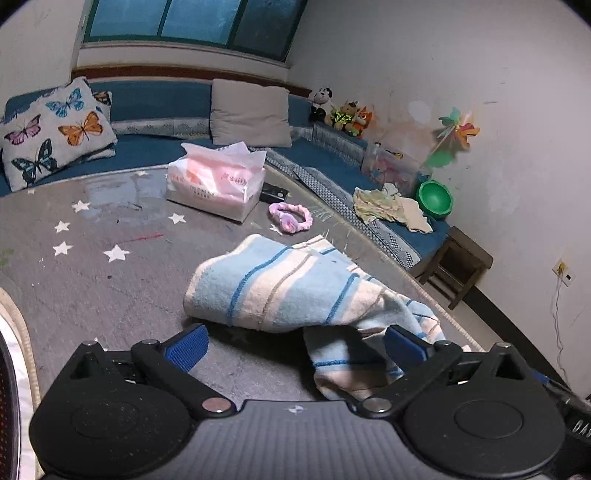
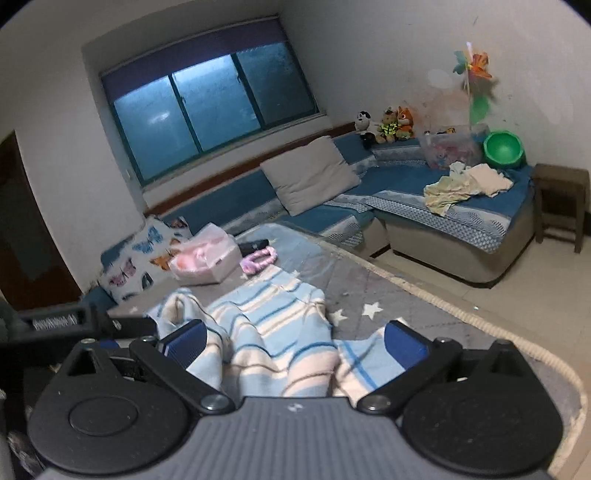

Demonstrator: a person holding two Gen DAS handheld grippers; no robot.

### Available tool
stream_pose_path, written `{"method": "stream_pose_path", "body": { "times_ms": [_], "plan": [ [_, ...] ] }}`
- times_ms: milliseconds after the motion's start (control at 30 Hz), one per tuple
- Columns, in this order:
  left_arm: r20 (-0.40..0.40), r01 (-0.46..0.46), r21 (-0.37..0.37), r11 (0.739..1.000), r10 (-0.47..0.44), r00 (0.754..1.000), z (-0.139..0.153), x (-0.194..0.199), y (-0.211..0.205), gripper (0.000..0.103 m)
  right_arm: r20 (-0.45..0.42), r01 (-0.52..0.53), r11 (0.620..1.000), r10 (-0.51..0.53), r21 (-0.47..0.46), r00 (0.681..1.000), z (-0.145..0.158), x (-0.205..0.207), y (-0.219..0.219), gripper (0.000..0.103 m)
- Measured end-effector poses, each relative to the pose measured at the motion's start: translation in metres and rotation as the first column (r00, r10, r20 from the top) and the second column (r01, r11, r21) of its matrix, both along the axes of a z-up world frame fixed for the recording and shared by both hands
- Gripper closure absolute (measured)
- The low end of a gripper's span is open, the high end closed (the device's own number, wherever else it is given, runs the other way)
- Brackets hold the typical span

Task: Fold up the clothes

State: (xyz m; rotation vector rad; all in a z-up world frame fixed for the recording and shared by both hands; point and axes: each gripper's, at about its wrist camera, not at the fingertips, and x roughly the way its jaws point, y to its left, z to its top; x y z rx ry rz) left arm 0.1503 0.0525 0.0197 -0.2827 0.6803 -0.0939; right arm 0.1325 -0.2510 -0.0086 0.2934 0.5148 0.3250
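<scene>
Left wrist: left gripper wide, gripping nothing, striped garment bunched just ahead on rug | right wrist: right gripper wide, cloth lying between fingers, unclamped | likely lining up corner grabs for fold

Both views are dim and cool-toned, lit by indoor light from above; the window shows only dark blue and adds little. Fisheye distortion bows the walls and darkens the frame corners to black. The left wrist view is fairly sharp, with a soft shadow under the striped cloth. The right wrist view is softer, with blur on the pinwheel and the butterfly pillow.
</scene>
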Motion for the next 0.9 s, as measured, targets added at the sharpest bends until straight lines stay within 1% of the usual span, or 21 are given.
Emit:
{"method": "stream_pose_path", "body": {
  "times_ms": [67, 167, 300, 400, 433, 567, 667, 700, 767, 833, 900],
  "plan": [
    [-0.008, -0.001, -0.002, 1.000, 0.001, 1.000, 0.000, 0.001, -0.001, 0.000, 0.010, 0.000, 1.000, 0.000, -0.028, 1.000, 0.000, -0.002, 0.002, 0.000],
    [-0.017, 0.001, 0.005, 1.000, -0.001, 1.000, 0.000, 0.004, -0.004, 0.000, 0.007, -0.006, 0.999, 0.006, -0.045, 1.000, 0.002, -0.002, 0.003, 0.000],
    [-0.013, 0.019, -0.046, 0.999, -0.020, 1.000, -0.003, 0.006, -0.004, 0.000, -0.010, -0.013, 0.998, 0.012, -0.058, 1.000, 0.001, -0.001, 0.006, 0.000],
    [-0.019, 0.041, -0.075, 0.996, -0.042, 0.999, -0.005, 0.007, -0.004, 0.000, -0.014, -0.012, 0.998, 0.011, -0.057, 1.000, 0.001, -0.002, 0.006, 0.000],
    [-0.024, 0.044, -0.072, 0.996, -0.045, 0.999, -0.006, 0.008, -0.005, 0.000, -0.015, -0.008, 0.998, 0.007, -0.055, 1.000, 0.000, -0.003, 0.006, 0.000],
    [-0.039, 0.026, -0.054, 0.998, -0.028, 0.999, -0.008, 0.006, -0.002, 0.000, -0.027, 0.013, 1.000, -0.014, -0.027, 1.000, -0.002, -0.004, 0.003, 0.000],
    [-0.070, -0.002, -0.091, 0.996, -0.005, 0.998, -0.014, 0.005, 0.008, 0.002, -0.037, 0.025, 1.000, -0.025, -0.016, 0.999, -0.002, -0.003, 0.000, 0.000],
    [-0.083, -0.010, -0.119, 0.993, 0.000, 0.997, -0.016, 0.005, 0.012, 0.003, -0.035, 0.028, 0.999, -0.029, -0.022, 0.999, -0.003, -0.004, 0.000, 0.000],
    [-0.109, -0.029, -0.177, 0.984, 0.010, 0.994, -0.021, 0.006, 0.019, 0.010, -0.032, 0.036, 0.999, -0.037, -0.034, 0.999, -0.004, -0.004, 0.001, 0.000],
    [-0.135, -0.049, -0.235, 0.971, 0.017, 0.991, -0.026, 0.006, 0.027, 0.020, -0.040, 0.020, 0.999, -0.021, -0.037, 0.999, -0.005, -0.004, 0.002, 0.000],
    [-0.155, -0.055, -0.251, 0.967, 0.016, 0.988, -0.031, 0.006, 0.029, 0.024, -0.043, 0.016, 0.999, -0.018, -0.043, 0.999, -0.006, -0.005, 0.002, 0.000]
  ]
}}
